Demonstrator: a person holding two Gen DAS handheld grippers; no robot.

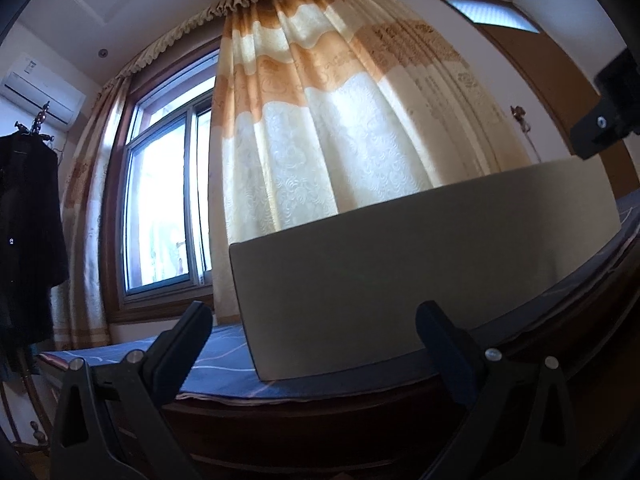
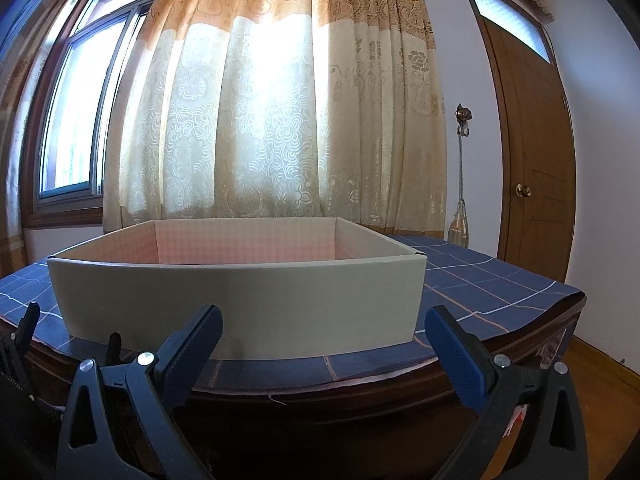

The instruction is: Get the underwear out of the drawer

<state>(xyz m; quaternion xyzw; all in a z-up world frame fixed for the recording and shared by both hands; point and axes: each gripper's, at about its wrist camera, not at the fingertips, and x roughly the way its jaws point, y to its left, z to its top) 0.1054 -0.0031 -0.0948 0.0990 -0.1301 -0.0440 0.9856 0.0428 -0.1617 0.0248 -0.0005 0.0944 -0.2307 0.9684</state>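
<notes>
Where the table (image 2: 500, 292) carries its blue checked cloth (image 2: 472, 276), we list one open grey box (image 2: 240, 304), standing near the front edge and serving as the drawer. Its inner walls are pink check; its front wall blocks our sight of the floor inside, so we cannot tell whether underwear lies there.

Left gripper (image 1: 314, 320): jaws spread wide, nothing held, low before the table edge and below the box's near corner.

Right gripper (image 2: 324, 324): jaws likewise wide apart, nothing held, centred on the box's front wall, just short of it. From the right wrist view, the left gripper's tips show at the far left.

Behind the box:
- cream and orange curtain (image 2: 280, 120), drawn
- window (image 2: 76, 104), uncovered at left
- brown door (image 2: 536, 168), at right
- wall hook (image 2: 464, 118) with a cord, between curtain and door
- air conditioner (image 1: 42, 92), high on the left wall
- dark coat (image 1: 28, 224) on a stand, below it
</notes>
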